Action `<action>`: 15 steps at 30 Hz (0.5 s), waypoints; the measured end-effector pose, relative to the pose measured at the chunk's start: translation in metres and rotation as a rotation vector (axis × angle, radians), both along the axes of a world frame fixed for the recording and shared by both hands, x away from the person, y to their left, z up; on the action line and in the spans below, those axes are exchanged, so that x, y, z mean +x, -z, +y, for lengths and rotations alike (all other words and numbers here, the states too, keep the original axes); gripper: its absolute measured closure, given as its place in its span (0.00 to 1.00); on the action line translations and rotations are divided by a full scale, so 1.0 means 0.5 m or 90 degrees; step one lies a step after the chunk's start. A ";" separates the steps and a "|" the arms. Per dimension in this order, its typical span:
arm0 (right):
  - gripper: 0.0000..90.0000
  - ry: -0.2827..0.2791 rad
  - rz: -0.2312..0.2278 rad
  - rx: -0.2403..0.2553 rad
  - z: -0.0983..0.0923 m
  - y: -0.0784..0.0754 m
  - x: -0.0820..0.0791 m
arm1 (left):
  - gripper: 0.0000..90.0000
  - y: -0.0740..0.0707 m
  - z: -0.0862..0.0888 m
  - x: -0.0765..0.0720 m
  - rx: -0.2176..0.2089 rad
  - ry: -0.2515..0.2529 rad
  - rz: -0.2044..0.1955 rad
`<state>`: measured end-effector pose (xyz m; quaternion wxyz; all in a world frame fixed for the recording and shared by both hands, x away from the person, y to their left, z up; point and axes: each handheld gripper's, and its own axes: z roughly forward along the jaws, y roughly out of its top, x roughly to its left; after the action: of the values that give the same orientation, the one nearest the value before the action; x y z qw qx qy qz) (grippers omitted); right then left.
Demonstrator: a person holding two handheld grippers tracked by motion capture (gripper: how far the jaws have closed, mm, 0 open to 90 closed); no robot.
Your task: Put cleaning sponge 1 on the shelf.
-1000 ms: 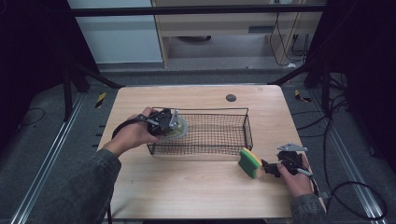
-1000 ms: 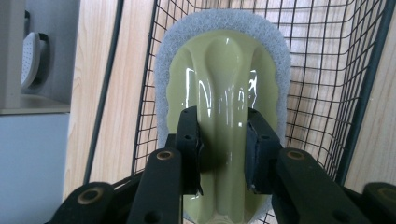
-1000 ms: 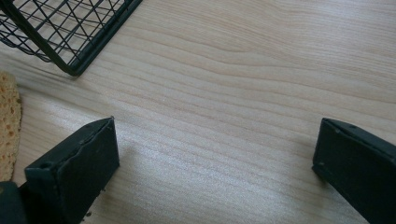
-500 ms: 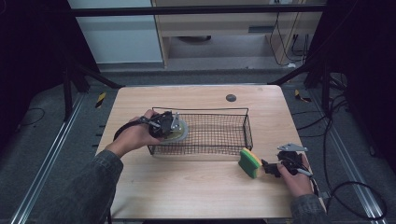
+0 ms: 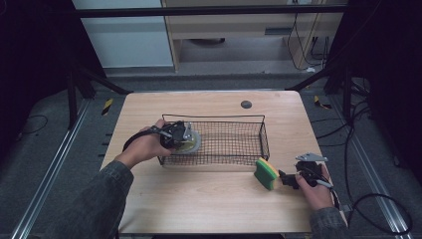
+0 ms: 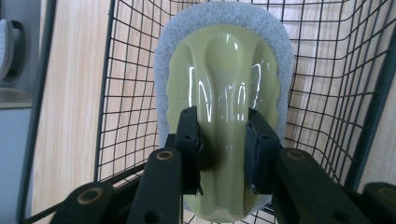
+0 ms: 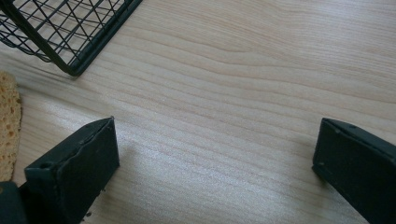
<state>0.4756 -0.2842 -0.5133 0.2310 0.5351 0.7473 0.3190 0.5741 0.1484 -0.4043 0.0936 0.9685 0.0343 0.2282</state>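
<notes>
My left gripper (image 5: 180,136) reaches over the left end of the black wire basket (image 5: 214,117) and is shut on a scrubber (image 6: 224,70), a glossy olive-green handle on a grey pad. In the left gripper view the fingers (image 6: 189,140) pinch the handle's ridge, with the basket mesh (image 6: 130,93) behind it. A yellow and green sponge (image 5: 266,173) lies on the table in front of the basket's right corner. Just right of it my right gripper (image 5: 287,179) rests low over the wood. Its jaws stand wide open with bare wood between them, and the sponge (image 7: 9,121) is at the left edge.
The wooden table (image 5: 209,204) has open room in front of the basket. A small dark round disc (image 5: 246,104) sits near the far edge. The basket's corner (image 7: 70,28) lies close ahead of the right gripper. Dark frame legs and cables surround the table.
My left gripper with the scrubber has shifted slightly right and down into the basket's left end. The right gripper and the sponge have stayed put.
</notes>
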 end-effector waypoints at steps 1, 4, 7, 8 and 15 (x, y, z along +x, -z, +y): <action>0.01 0.000 0.000 0.000 0.000 0.000 0.000 | 0.78 0.002 0.000 0.001 0.001 0.000 0.001; 0.01 0.000 0.000 0.000 0.000 0.000 0.000 | 0.78 0.006 0.000 0.002 0.002 -0.002 0.004; 0.01 0.000 0.000 0.000 0.000 0.000 0.000 | 0.78 0.008 0.000 0.003 -0.001 -0.003 0.009; 0.01 0.000 0.000 0.000 0.000 0.000 0.000 | 0.78 0.009 -0.001 0.003 0.000 -0.002 0.010; 0.01 0.000 0.000 0.000 0.000 0.000 0.000 | 0.78 0.025 -0.003 0.003 0.009 -0.003 0.023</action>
<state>0.4756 -0.2842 -0.5133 0.2310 0.5352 0.7473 0.3190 0.5755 0.1467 -0.4168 0.0855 0.9730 0.0362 0.2112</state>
